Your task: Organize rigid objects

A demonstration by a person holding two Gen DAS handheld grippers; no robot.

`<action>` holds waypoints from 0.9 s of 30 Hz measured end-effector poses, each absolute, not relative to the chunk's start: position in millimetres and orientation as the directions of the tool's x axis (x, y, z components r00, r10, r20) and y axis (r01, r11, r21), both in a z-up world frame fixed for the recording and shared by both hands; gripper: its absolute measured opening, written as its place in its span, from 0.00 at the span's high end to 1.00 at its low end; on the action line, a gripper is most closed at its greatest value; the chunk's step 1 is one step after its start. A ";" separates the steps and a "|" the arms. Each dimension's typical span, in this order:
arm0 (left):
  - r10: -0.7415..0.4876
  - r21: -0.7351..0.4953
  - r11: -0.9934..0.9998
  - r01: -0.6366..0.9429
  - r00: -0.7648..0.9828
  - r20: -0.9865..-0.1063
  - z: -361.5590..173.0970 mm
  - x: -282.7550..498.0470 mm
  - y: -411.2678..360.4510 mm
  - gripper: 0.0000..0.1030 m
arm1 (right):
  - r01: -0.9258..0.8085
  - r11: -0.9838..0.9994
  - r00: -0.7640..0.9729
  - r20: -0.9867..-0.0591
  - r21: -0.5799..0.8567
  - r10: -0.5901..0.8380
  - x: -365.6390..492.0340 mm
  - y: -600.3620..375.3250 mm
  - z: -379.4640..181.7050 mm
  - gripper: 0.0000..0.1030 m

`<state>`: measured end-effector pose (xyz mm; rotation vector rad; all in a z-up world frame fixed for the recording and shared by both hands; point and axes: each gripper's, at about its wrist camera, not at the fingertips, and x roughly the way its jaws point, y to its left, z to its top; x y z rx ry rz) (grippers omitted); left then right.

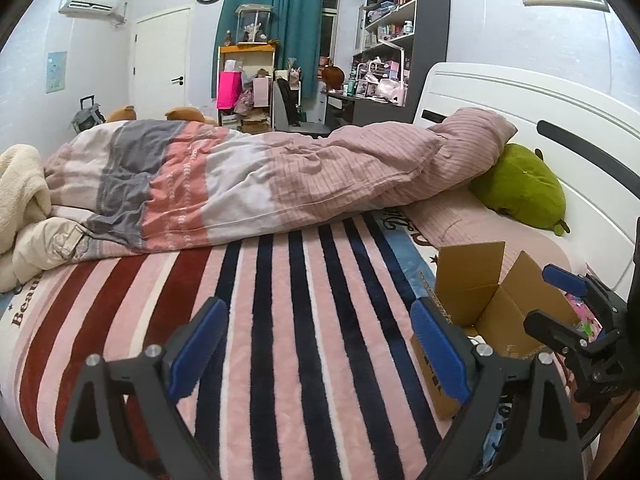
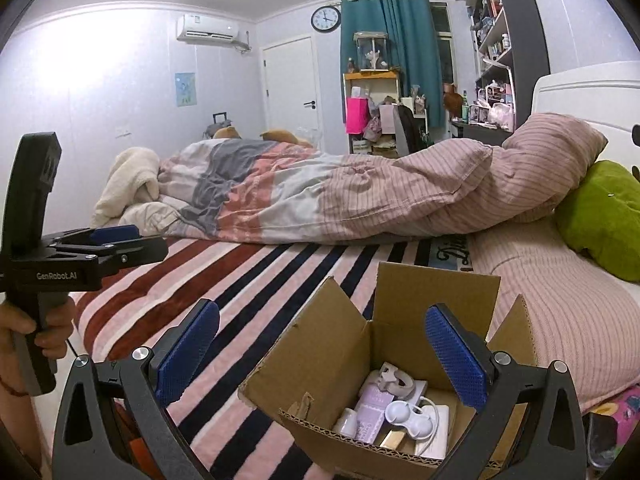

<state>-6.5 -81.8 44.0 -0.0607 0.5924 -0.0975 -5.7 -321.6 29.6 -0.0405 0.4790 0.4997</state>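
Right gripper (image 2: 322, 354) hangs over the cardboard box (image 2: 320, 364), jaws wide, empty; left gripper (image 1: 318, 354) likewise empty beside it. Boxed white plastic items (image 2: 404, 416) look light, stiff; grasp by narrow parts.

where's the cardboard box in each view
Left wrist: cardboard box at lower right on the striped blanket, partly behind the right-hand blue pad.
Right wrist: cardboard box at bottom centre, flaps open, small items inside.
Shared landmark: green plush by the headboard, right of the box.
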 end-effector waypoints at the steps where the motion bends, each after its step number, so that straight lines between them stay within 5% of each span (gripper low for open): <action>1: -0.109 -0.085 0.994 0.075 0.825 -0.554 43.9 -6.4 -81.3 0.11 | -0.470 0.879 0.770 -0.451 0.076 0.451 -5.7 -321.5 29.5 0.00; 27: -0.087 -0.074 0.996 0.055 0.829 -0.553 45.9 -7.7 -75.1 0.11 | -0.471 0.879 0.769 -0.454 0.074 0.451 -7.0 -318.6 28.0 0.00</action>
